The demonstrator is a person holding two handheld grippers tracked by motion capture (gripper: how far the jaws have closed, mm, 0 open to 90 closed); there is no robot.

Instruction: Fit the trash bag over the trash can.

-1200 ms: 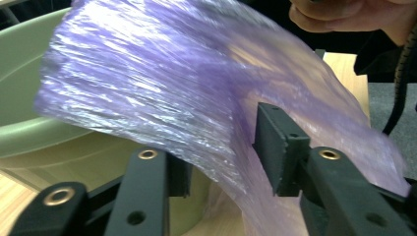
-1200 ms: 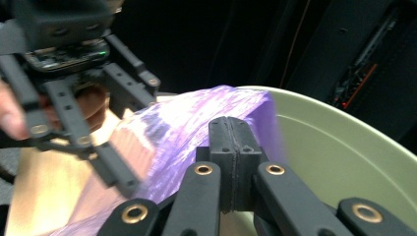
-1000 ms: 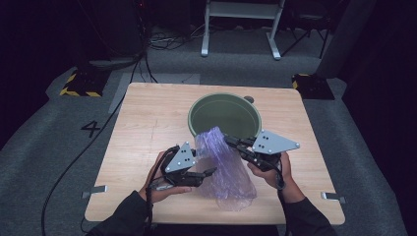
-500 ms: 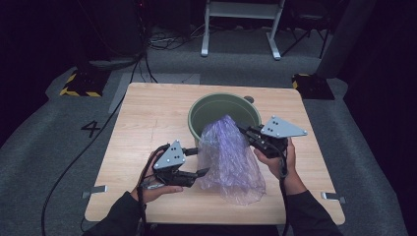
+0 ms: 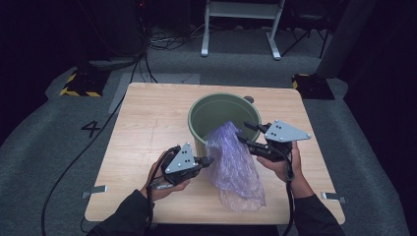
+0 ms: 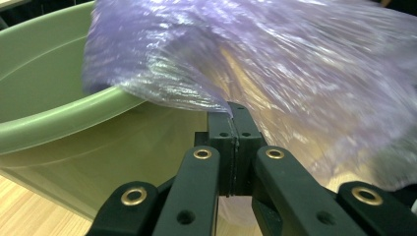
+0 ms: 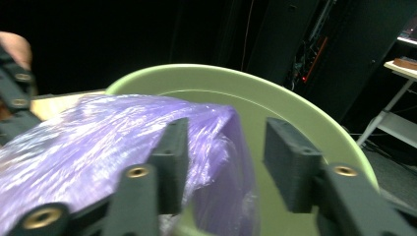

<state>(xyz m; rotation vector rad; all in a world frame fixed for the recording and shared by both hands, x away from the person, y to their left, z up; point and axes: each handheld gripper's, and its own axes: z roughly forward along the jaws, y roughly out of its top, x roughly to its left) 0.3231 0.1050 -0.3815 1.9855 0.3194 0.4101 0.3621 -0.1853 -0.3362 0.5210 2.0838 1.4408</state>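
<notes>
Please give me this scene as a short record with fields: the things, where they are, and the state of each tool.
bag: purple plastic bag, top edge at the bucket rim, bottom end lying on the table
bucket: green bucket, upright
table: wooden table
left tool: shut on the bag edge
right tool: open, at the bag top over the bucket rim

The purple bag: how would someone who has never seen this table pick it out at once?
Find the green bucket on the wooden table. Draped from its near rim down onto the tabletop lies the purple bag. It is the one thin, crinkly, see-through thing there.
</notes>
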